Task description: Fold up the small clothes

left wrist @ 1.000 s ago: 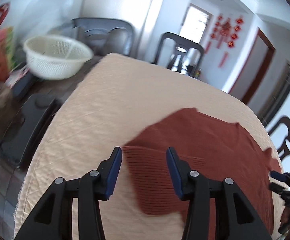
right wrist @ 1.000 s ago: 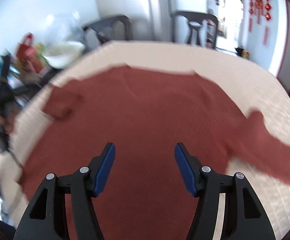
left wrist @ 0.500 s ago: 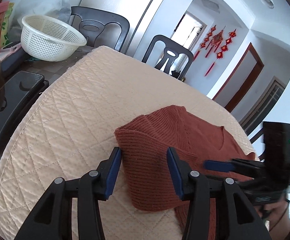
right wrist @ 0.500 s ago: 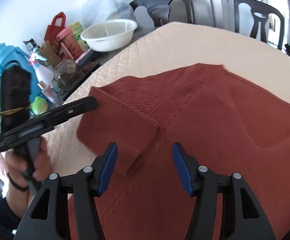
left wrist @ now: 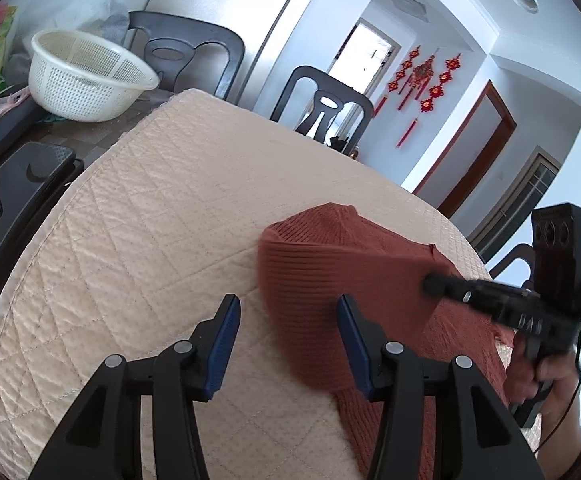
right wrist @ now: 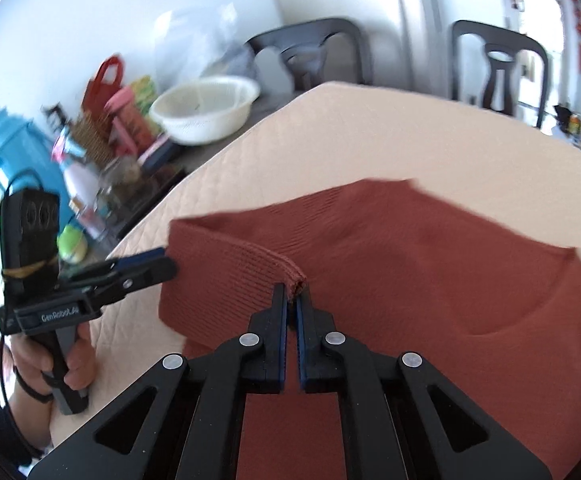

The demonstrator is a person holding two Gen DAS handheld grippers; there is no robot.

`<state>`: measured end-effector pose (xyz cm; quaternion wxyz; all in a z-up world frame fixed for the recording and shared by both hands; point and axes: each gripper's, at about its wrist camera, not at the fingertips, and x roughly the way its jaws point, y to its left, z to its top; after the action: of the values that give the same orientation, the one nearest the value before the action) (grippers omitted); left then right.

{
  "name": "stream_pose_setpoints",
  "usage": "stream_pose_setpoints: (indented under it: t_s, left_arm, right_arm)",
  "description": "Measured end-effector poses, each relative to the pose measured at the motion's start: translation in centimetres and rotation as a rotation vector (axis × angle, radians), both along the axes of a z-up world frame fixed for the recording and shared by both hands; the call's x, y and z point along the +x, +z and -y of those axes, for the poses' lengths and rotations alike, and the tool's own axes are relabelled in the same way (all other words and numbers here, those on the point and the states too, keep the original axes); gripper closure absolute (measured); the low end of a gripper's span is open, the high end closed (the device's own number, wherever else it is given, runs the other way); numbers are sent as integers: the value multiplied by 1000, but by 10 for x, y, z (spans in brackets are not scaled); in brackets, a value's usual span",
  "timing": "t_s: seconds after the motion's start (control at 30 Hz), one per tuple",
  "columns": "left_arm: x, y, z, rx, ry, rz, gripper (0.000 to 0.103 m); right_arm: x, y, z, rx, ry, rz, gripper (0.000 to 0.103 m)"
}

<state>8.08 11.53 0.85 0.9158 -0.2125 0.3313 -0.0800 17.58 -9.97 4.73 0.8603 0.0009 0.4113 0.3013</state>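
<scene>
I see the sweater (right wrist: 430, 280), rust-red ribbed knit, lying on the quilted desk (left wrist: 138, 232) w/ its left sleeve (left wrist: 310, 280) folded in over the body. Vs 0.5 s ago, my right gripper (right wrist: 291, 304) has gone from wide to pinched on the sleeve cuff. Left gripper (left wrist: 286, 344) fingers wide, holding nothing, hovering at the sleeve's fold edge.

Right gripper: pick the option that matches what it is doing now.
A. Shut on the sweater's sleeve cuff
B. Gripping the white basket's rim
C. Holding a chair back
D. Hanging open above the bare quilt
A: in the right wrist view the right gripper has its blue pads pressed nearly together on the sleeve cuff of the rust-red sweater.
</scene>
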Motion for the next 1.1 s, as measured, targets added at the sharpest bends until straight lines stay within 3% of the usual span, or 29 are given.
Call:
stream_pose_setpoints:
  t_s: [0.27,0.47,0.63,0.8,0.87,0.9,1.1]
  left_arm:
    - [9,12,27,40,-56,-7,50]
    - [24,33,55,130,-118,-8,50]
    - [41,36,76,176,-176,1,50]
    - [68,4,84,165,-186,-135,50]
    - [64,1,87,211,-179,-116,50]
    - [62,2,88,223,-185,-119,50]
    - [49,1,83,241,-197,-106,50]
  right_arm:
    - [23,-1,84,-5,-231,-66,99]
    - [31,-16,101,-42,-315,-103,91]
    - [14,-4,109,6,-314,-33,89]
    - [17,-23,99,-16,-251,-89,90]
    - [21,-37,94,-55,-233,-130,90]
    - [18,-35,96,-35,-235,-104,90]
    - [-4,-34,105,-59,-225,-114,90]
